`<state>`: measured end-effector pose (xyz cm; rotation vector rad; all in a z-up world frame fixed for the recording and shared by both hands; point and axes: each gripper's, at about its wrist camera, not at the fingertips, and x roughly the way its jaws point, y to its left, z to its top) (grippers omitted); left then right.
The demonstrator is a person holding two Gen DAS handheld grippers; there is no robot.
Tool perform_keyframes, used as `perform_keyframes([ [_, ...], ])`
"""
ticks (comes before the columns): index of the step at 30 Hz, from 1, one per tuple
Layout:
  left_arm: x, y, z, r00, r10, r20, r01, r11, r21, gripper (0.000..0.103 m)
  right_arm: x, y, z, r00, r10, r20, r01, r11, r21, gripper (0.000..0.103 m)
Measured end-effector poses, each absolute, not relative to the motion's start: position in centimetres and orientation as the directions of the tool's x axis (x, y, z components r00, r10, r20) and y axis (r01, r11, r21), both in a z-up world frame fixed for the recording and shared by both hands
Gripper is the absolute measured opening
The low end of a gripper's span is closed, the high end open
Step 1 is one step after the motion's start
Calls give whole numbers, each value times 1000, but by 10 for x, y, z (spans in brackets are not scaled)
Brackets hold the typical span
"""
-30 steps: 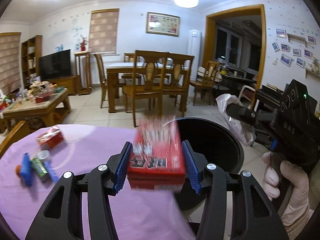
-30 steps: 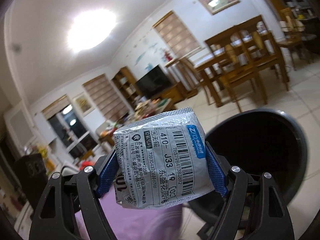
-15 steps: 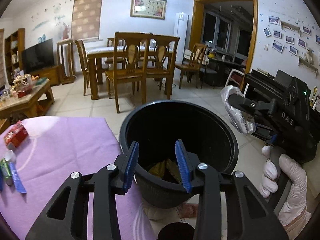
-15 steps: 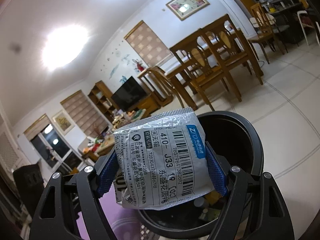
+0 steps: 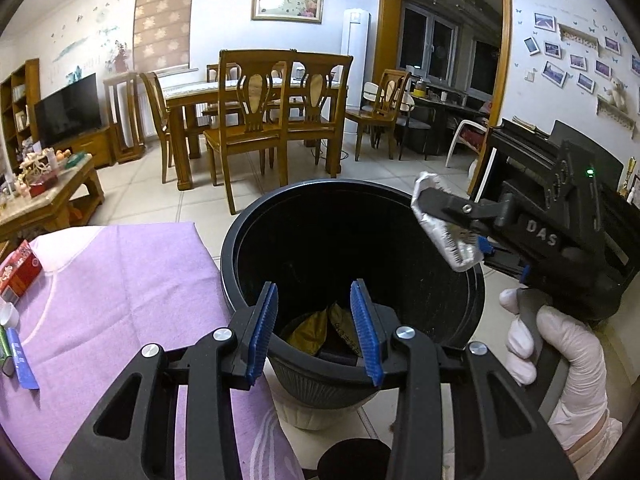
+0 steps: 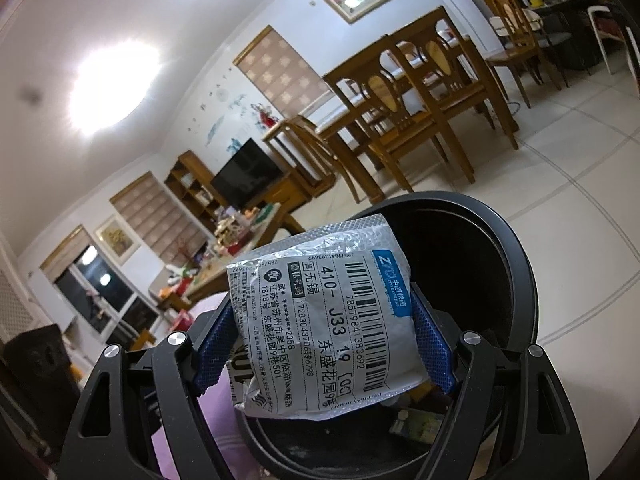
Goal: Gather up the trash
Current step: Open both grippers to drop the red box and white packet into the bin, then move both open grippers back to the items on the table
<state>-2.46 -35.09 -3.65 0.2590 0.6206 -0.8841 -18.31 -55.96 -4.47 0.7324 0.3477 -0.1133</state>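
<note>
A black trash bin (image 5: 256,240) stands on the floor beside the purple-clothed table (image 5: 120,280); brown wrappers lie at its bottom. My left gripper (image 5: 314,330) is open and empty above the bin's near rim. My right gripper (image 6: 326,338) is shut on a silver courier parcel bag (image 6: 324,328) with a barcode label, held over the bin (image 6: 508,248). In the left wrist view the right gripper (image 5: 460,240) holds the bag (image 5: 436,226) above the bin's right rim.
On the table's left lie a red packet (image 5: 18,270), a blue tube (image 5: 20,358) and small items. A coffee table (image 5: 44,196) stands at left, dining chairs (image 5: 256,120) and table behind the bin. A gloved hand (image 5: 560,364) grips the right gripper's handle.
My left gripper let go of the red box, which is gone from its jaws, and now stands open over the bin. My right gripper has moved the silver bag over the bin.
</note>
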Motion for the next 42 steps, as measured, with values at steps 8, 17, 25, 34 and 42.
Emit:
perform_keyframes([
  [8, -30, -357, -37, 476, -636, -607, 791, 612, -20, 40, -183, -563, -48, 927, -2, -376, 269, 703, 658, 86],
  [17, -30, -345, -31, 531, -611, -587, 754, 657, -2, 82, -181, -552, -44, 928, -1, -374, 263, 711, 652, 93],
  [25, -28, -331, -24, 570, -592, -570, 722, 692, 2, 94, -173, -545, -39, 927, 12, -374, 247, 731, 636, 93],
  [34, -24, -321, -26, 577, -578, -578, 705, 709, -5, 98, -166, -538, -41, 923, 28, -383, 235, 747, 622, 93],
  [42, -19, -310, -30, 577, -571, -584, 691, 723, -24, 98, -161, -538, -37, 921, 49, -385, 216, 759, 614, 93],
])
